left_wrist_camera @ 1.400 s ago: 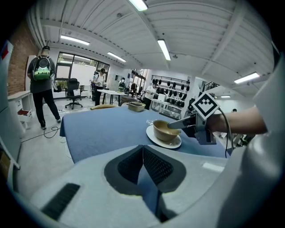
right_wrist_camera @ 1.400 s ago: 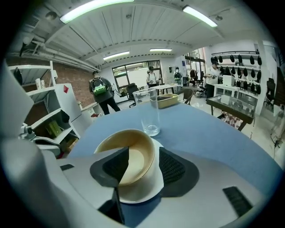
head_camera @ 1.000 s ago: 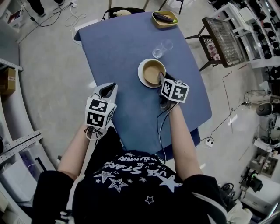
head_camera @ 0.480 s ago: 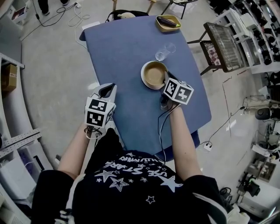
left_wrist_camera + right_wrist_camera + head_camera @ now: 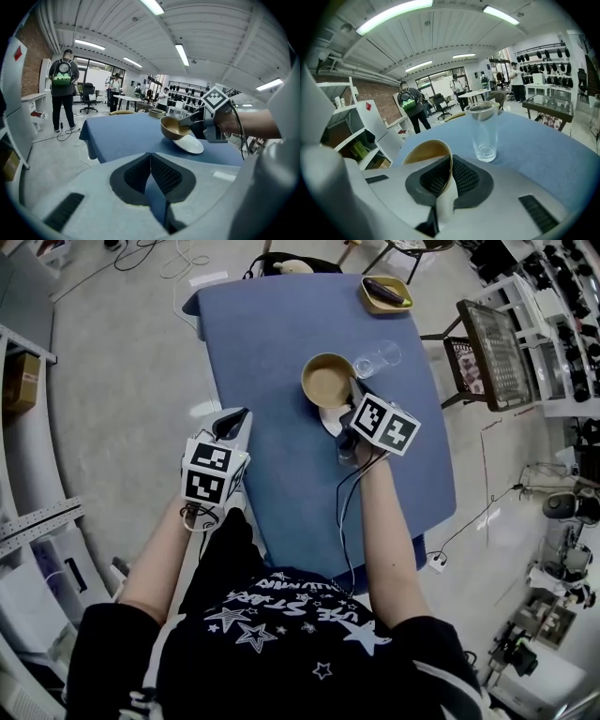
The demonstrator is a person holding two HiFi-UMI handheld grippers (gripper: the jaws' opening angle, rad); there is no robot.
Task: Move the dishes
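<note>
Pinching the tan bowl (image 5: 326,381) by its rim, the right gripper (image 5: 351,393) holds it tilted over a white saucer (image 5: 331,420). The left gripper (image 5: 236,418), pressed together on nothing, hangs at the bowl's eight o'clock.

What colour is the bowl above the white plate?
The bowl is tan inside with a paler cream rim. The head view shows it best.

a grey concrete floor (image 5: 112,427) spreads round the blue table (image 5: 272,362), and a wire rack (image 5: 497,343) stands at the upper right of the head view. long tube lights (image 5: 393,13) run along the white ribbed ceiling (image 5: 440,33). a brick wall (image 5: 33,47) rises at the left of the left gripper view, bright windows (image 5: 96,75) glow at the far end, and white shelves (image 5: 351,126) stand at the left of the right gripper view.
</note>
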